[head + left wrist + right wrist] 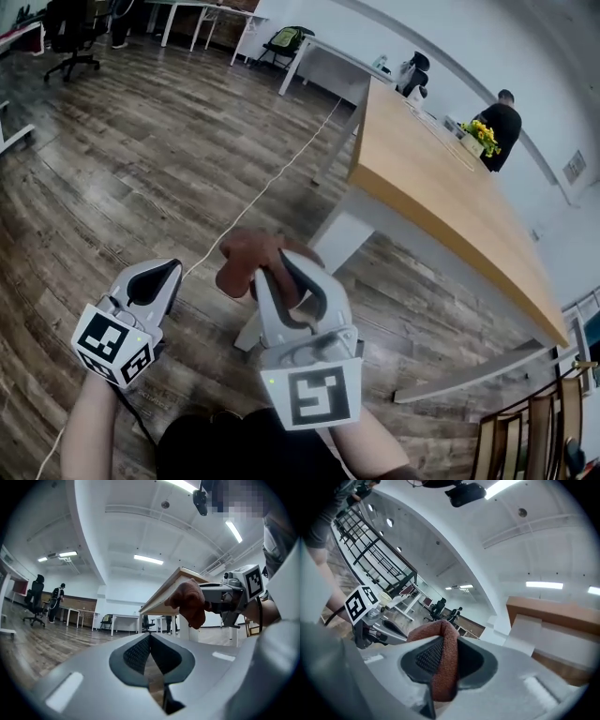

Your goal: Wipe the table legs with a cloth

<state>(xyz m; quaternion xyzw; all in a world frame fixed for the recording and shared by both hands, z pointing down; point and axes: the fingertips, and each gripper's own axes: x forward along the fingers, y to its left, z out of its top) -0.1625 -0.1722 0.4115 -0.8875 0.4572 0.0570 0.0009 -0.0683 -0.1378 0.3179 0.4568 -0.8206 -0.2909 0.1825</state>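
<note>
My right gripper (pixel 281 272) is shut on a reddish-brown cloth (pixel 246 259), which bunches out past the fingertips above the floor. In the right gripper view the cloth (pixel 446 660) is clamped as a folded strip between the dark pads. The long table's wooden top (pixel 441 183) runs away to the right, and its near white leg (pixel 339 239) stands just beyond the cloth, not touching it as far as I can see. My left gripper (pixel 157 277) hangs to the left, shut with nothing in it. From the left gripper view, the cloth (pixel 189 601) and right gripper (pixel 212 597) sit before the table edge.
A white cable (pixel 274 176) snakes over the wood floor past the table. A person (pixel 502 124) stands at the table's far end by yellow flowers (pixel 481 136). An office chair (pixel 71 37) and white desks (pixel 199 13) are at the back, wooden chair backs (pixel 527 433) at lower right.
</note>
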